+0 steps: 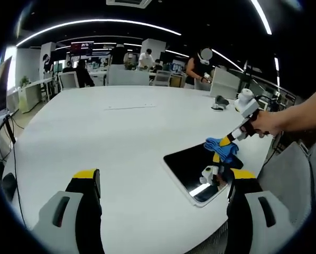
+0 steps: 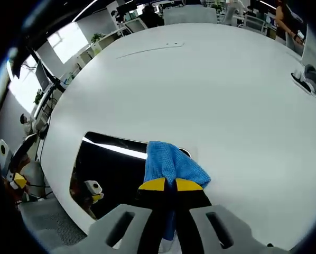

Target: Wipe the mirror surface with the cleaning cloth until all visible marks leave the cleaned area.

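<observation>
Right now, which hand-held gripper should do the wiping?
Right. The right hand-held gripper already clamps the blue cloth over the mirror; the left hand-held gripper is open, off the mirror.

From my left gripper (image 1: 165, 185) I see both fingers (image 1: 86, 182) rising wide apart over the white tabletop (image 1: 121, 137), nothing between them. At about four o'clock lies the dark mirror (image 1: 192, 169), near the tabletop's edge. The right gripper (image 1: 229, 140) comes in from three o'clock, held in a hand (image 1: 266, 123), and presses the blue cloth (image 1: 222, 148) onto the mirror's far corner (its reflection shows in the glass). People sit at desks toward twelve o'clock.
</observation>
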`<state>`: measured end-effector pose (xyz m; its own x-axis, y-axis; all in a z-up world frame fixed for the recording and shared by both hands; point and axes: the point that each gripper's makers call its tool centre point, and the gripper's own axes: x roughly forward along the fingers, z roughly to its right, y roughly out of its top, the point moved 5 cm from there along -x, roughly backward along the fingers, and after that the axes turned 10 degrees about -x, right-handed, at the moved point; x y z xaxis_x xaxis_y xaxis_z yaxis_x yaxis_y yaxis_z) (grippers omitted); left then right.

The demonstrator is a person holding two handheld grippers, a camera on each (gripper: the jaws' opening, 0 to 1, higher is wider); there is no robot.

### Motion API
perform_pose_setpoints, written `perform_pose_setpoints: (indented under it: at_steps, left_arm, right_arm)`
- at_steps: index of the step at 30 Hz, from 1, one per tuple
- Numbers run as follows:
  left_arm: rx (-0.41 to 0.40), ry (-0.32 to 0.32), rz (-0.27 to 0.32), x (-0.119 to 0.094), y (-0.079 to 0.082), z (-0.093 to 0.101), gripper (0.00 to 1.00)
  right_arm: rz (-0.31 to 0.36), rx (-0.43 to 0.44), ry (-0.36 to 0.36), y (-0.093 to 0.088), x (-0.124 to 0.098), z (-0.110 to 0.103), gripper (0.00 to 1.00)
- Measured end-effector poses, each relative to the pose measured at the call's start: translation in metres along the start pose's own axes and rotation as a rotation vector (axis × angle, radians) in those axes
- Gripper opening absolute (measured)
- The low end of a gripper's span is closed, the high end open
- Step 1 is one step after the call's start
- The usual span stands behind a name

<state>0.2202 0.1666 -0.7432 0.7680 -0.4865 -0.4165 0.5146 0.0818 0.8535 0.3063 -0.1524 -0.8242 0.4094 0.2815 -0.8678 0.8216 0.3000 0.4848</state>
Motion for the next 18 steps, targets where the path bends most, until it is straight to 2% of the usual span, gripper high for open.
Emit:
perform_pose_setpoints:
  at_steps: [9,18]
  left_arm:
    - [0.003,-0.008,-0.003,0.002,-0.001,0.004,0.99]
    - [0.010,-0.009,0.004,0.003,0.005,0.004,0.99]
  right_arm:
    - [0.004,0.000,-0.003,0.007,0.001,0.002,0.00]
    - [0.008,0.001,-0.016,0.015,0.006,0.005,0.00]
